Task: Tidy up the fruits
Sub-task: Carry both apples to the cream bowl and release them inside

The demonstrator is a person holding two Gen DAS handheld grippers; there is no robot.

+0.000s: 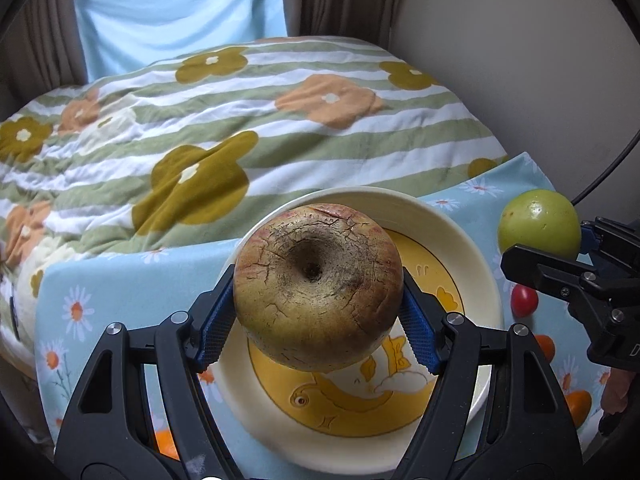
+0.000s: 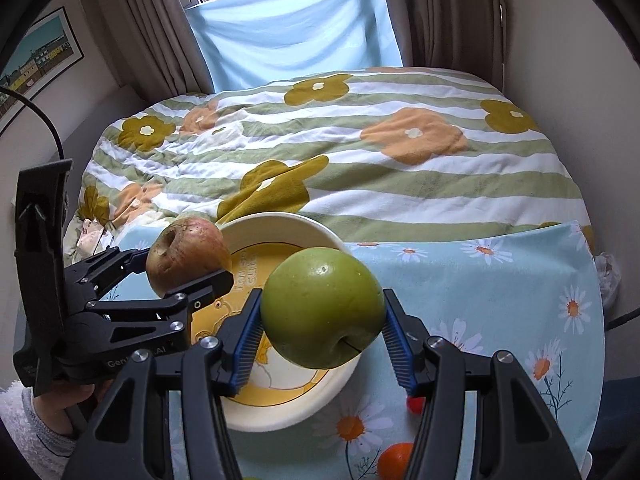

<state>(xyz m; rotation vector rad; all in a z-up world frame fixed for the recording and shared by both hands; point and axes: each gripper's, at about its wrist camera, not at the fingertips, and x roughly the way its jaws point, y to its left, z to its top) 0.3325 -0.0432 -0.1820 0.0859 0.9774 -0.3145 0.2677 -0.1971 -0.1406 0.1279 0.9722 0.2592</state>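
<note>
Fingers of left gripper (image 1: 318,320) clamp a russet apple (image 1: 318,292) above the cream plate (image 1: 476,240); right gripper (image 2: 322,328) pinches a green apple (image 2: 323,307) over plate's right edge, prob. not touching it.

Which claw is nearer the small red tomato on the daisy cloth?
Right. The right claw, shut on the green apple, hangs almost over the red tomato. The left claw, gripping the brown apple, is over the plate, farther away.
</note>
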